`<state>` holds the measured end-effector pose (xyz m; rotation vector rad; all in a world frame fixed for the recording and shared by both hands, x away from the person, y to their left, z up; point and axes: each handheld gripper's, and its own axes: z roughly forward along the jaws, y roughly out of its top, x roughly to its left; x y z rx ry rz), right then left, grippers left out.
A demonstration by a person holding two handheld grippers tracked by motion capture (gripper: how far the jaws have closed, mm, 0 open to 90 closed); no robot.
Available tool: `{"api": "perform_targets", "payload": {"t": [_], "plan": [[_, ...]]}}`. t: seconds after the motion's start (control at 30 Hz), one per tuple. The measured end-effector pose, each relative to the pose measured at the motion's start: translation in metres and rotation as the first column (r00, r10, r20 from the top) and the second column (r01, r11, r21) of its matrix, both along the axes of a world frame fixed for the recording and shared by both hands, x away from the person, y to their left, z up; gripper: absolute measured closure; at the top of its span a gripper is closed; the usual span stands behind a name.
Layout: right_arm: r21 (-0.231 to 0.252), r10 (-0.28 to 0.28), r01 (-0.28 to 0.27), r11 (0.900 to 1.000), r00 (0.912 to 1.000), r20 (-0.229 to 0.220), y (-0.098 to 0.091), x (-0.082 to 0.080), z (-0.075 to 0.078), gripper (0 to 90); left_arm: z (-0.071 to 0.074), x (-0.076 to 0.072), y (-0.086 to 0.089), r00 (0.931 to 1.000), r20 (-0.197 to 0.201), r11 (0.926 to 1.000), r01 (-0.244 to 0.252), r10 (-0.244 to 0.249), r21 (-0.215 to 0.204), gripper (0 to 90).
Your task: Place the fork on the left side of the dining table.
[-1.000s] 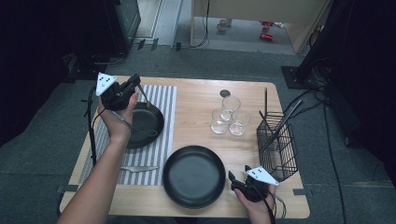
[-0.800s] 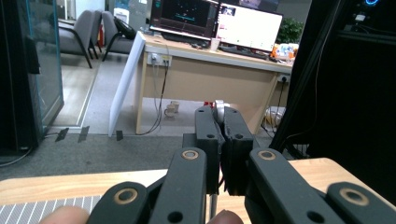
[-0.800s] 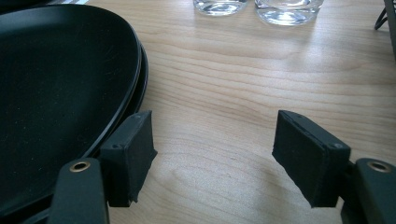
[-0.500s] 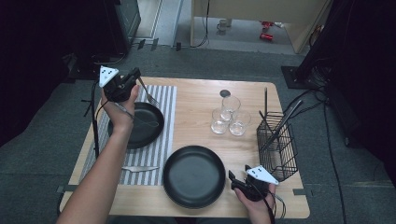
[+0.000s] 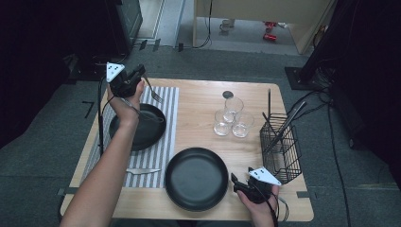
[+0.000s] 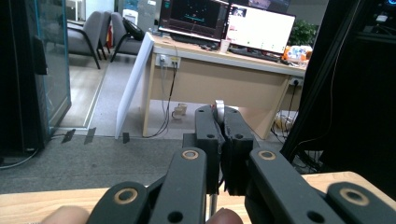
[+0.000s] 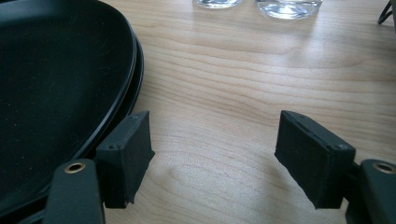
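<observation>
From above we see the left gripper lifted over the far left corner of the table, with a fork sticking out of it, tines hanging beyond its tip over the striped mat. The left gripper view adds what the high one cannot: the two jaws are pressed together on a thin metal handle, a bit of it showing above the pads and the shaft below them. That view looks out at a desk and screens, not at the table.

Under and just behind this gripper lies a small dark plate on the mat, and a knife lies nearer the person. Nothing blocks the fork.

The right gripper rests low at the near edge, just beside the big black plate. Its own view shows the jaws standing apart over bare wood, holding nothing, the plate's rim close by one jaw. Three glasses stand farther ahead, a wire basket beside it.
</observation>
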<state>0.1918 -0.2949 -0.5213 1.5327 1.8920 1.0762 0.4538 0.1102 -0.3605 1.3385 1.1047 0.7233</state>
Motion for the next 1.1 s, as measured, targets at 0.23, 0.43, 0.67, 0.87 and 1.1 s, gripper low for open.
{"api": "perform_targets", "payload": {"t": [0.23,0.43,0.67,0.87,1.1], "plan": [[-0.008,-0.001,0.001,1.0000,0.9999,-0.010,0.001,0.001,0.000,27.2,-0.008,0.012,0.003,0.9999,0.000,0.9992,-0.016,0.016,-0.036,88.5],[-0.016,-0.001,0.000,0.9999,0.9999,-0.012,0.002,0.002,0.000,27.2,-0.016,0.020,0.007,0.9996,-0.010,0.9978,-0.026,0.025,-0.061,88.5],[-0.016,-0.008,0.008,0.9998,0.9999,-0.014,0.003,0.002,0.000,27.2,-0.025,0.028,0.008,0.9996,-0.013,0.9975,-0.025,0.024,-0.066,88.4],[-0.015,-0.008,0.008,0.9999,0.9998,-0.017,0.004,0.003,0.000,27.2,-0.031,0.032,0.006,0.9997,-0.018,0.9977,-0.017,0.016,-0.066,88.4],[-0.014,-0.004,0.004,0.9999,0.9998,-0.018,0.004,0.003,-0.001,27.2,-0.036,0.036,0.006,0.9993,-0.026,0.9979,-0.026,0.025,-0.059,88.3]]}}
